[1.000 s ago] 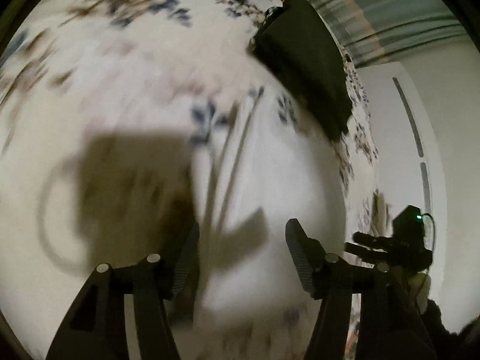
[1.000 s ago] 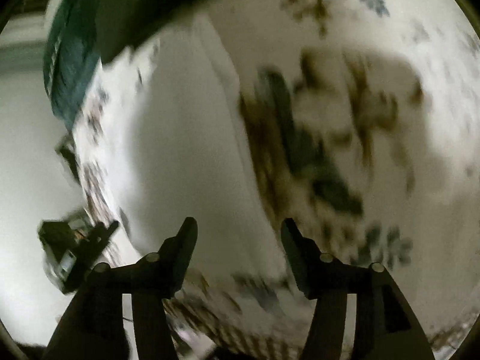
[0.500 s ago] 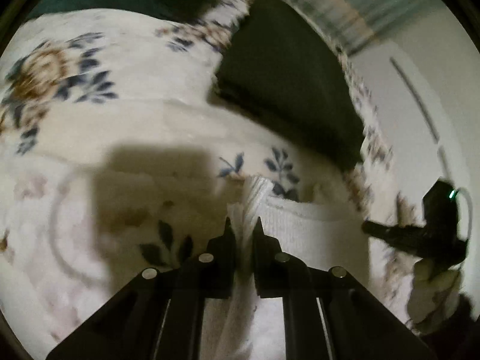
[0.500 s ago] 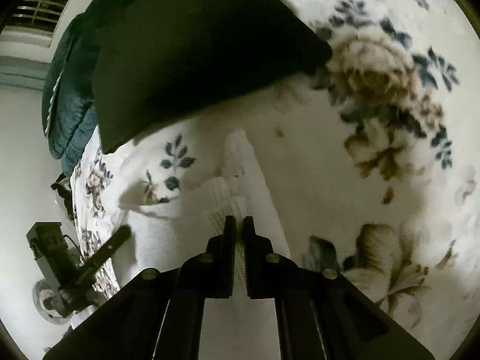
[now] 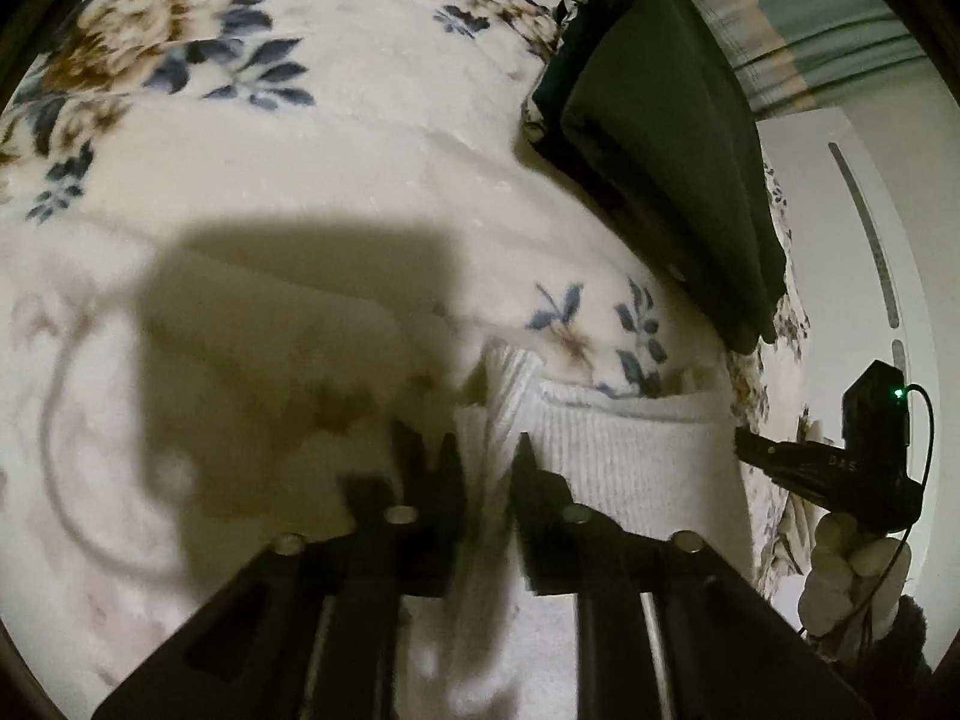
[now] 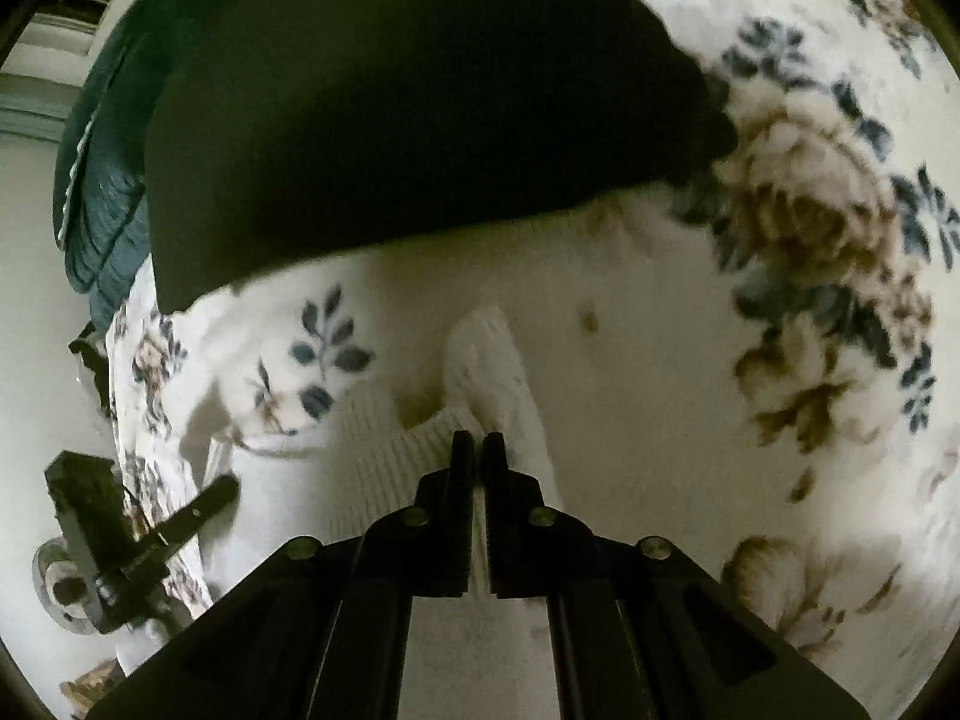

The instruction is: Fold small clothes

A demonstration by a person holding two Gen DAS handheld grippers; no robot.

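A white ribbed knit garment point(image 5: 624, 456) lies on a cream floral blanket point(image 5: 300, 150). My left gripper point(image 5: 486, 450) stands over the garment's upper left corner. Its jaws are opening, and a strip of the white knit still runs between them. In the right wrist view the same garment point(image 6: 384, 450) shows its upper right corner pinched in my right gripper point(image 6: 477, 438), which is shut on the fabric. The right gripper point(image 5: 828, 468) also shows at the right edge of the left wrist view, and the left gripper point(image 6: 150, 528) at the lower left of the right wrist view.
A dark folded cloth point(image 6: 408, 108) lies just beyond the white garment, seen too as the dark cloth point(image 5: 672, 150). A teal quilted cushion point(image 6: 102, 210) sits behind it. The blanket point(image 6: 660, 390) spreads wide to the right. The bed's edge and a white wall point(image 5: 840, 240) are close by.
Both grippers came down from open over the blanket and closed on the garment's top corners. The left jaws have since parted again. The dark cloth now looks nearer.
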